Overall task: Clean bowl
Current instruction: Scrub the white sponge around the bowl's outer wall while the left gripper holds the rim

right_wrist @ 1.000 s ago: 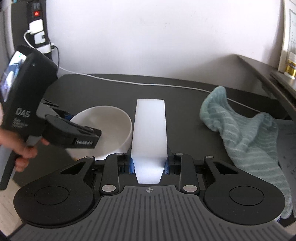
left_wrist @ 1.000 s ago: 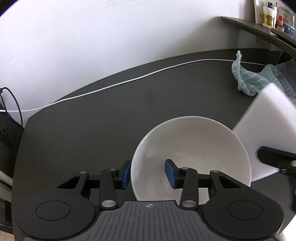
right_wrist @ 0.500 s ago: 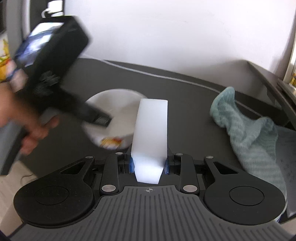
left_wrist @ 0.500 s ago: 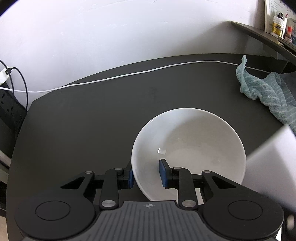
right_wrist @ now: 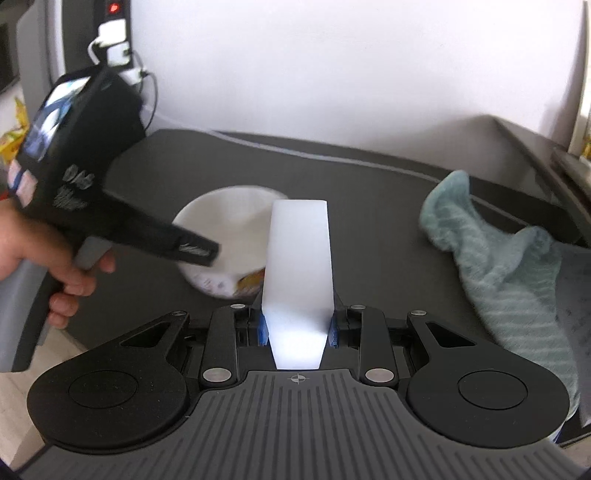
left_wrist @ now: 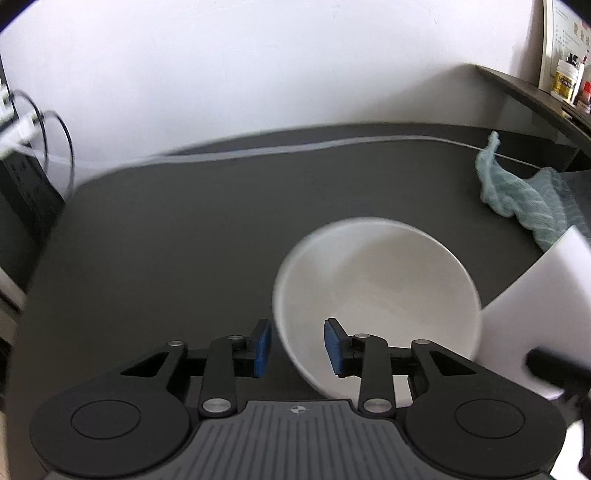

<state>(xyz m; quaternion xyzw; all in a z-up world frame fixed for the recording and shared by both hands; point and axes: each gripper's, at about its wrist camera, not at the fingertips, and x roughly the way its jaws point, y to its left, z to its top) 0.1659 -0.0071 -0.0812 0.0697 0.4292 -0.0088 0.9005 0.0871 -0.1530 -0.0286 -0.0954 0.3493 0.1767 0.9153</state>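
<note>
On dark round tabletop (left_wrist: 184, 240): white ceramic bowl (left_wrist: 376, 295) tilted, rim between my left gripper (left_wrist: 297, 345) pads, jaws opening since half-second ago, grip loosening. Right gripper (right_wrist: 297, 328) clenched on white foam sponge block (right_wrist: 299, 258) beside bowl; wiping not begun.

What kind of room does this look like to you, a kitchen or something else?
Probably a home desk or work corner rather than a kitchen. A dark desk stands against a plain white wall, a power strip with plugged-in chargers sits at its left end, and a side shelf holds small bottles. No sink or stove shows.
</note>
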